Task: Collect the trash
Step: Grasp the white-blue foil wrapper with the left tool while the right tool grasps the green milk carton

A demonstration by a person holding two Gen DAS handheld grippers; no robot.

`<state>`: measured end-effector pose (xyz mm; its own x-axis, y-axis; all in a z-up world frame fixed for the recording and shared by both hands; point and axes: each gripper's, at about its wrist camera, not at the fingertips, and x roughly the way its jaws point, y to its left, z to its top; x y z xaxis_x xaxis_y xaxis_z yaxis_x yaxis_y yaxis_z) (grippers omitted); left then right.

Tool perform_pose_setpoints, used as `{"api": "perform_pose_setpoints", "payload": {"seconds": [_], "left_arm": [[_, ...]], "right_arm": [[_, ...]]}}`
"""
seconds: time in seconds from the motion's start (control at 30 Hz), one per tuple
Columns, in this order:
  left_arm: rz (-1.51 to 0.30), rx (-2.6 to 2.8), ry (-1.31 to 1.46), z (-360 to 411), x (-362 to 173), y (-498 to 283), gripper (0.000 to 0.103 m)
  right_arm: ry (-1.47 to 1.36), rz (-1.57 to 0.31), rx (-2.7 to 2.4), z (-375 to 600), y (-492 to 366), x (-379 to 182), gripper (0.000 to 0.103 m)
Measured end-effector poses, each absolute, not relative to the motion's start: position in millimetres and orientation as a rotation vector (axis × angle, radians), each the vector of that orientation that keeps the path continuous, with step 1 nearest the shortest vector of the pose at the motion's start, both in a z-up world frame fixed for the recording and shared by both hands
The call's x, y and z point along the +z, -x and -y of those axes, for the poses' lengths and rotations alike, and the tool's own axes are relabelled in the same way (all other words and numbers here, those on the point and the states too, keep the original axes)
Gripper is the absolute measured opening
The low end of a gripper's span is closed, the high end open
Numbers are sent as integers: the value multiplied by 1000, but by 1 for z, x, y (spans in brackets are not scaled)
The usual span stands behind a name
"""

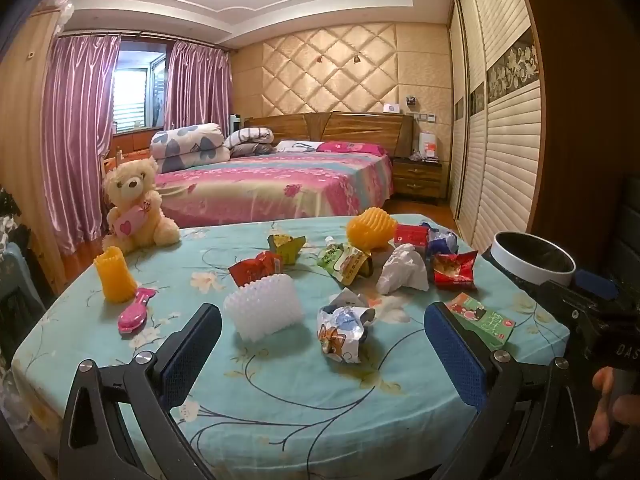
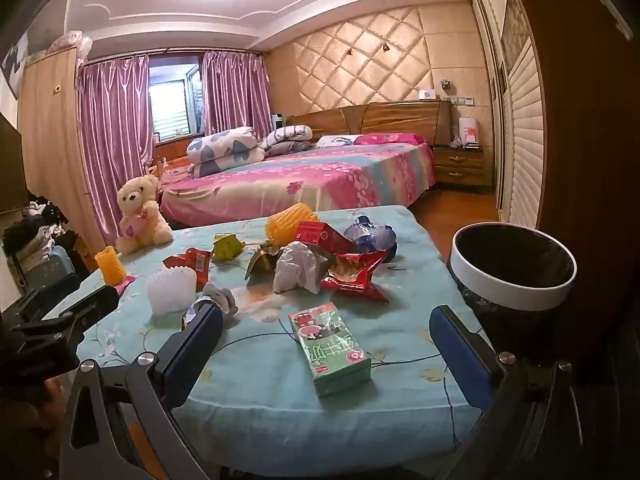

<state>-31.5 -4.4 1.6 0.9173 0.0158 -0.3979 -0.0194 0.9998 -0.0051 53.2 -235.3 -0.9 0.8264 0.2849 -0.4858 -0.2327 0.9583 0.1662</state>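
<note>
Trash lies scattered on a table with a turquoise flowered cloth [image 1: 280, 392]. A crumpled cartoon wrapper [image 1: 344, 332] and a white foam net [image 1: 262, 308] lie just beyond my left gripper [image 1: 324, 344], which is open and empty. A green carton [image 2: 330, 350] lies between the fingers of my right gripper [image 2: 326, 350], which is open and above it. Farther back lie a white crumpled tissue [image 2: 298, 268], red snack bags [image 2: 354, 272], a blue wrapper [image 2: 370, 236] and an orange foam net [image 2: 290, 218]. A black bin with a white rim [image 2: 512, 268] stands right of the table.
A teddy bear [image 1: 134, 204], an orange foam net standing upright [image 1: 114, 276] and a pink comb [image 1: 136, 312] sit at the table's left. A bed [image 1: 276, 180] lies behind the table. A wardrobe [image 1: 504, 132] runs along the right.
</note>
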Motion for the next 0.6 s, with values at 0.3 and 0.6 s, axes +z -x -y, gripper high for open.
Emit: {"api": "perform_pose_setpoints", "payload": {"seconds": [0.3, 0.6], "left_arm": [[-414, 15, 14, 4, 1, 28, 102], [-415, 13, 15, 4, 1, 28, 102]], "right_arm": [[-108, -538, 284, 234, -53, 0, 103], [-113, -541, 288, 231, -53, 0, 103]]}}
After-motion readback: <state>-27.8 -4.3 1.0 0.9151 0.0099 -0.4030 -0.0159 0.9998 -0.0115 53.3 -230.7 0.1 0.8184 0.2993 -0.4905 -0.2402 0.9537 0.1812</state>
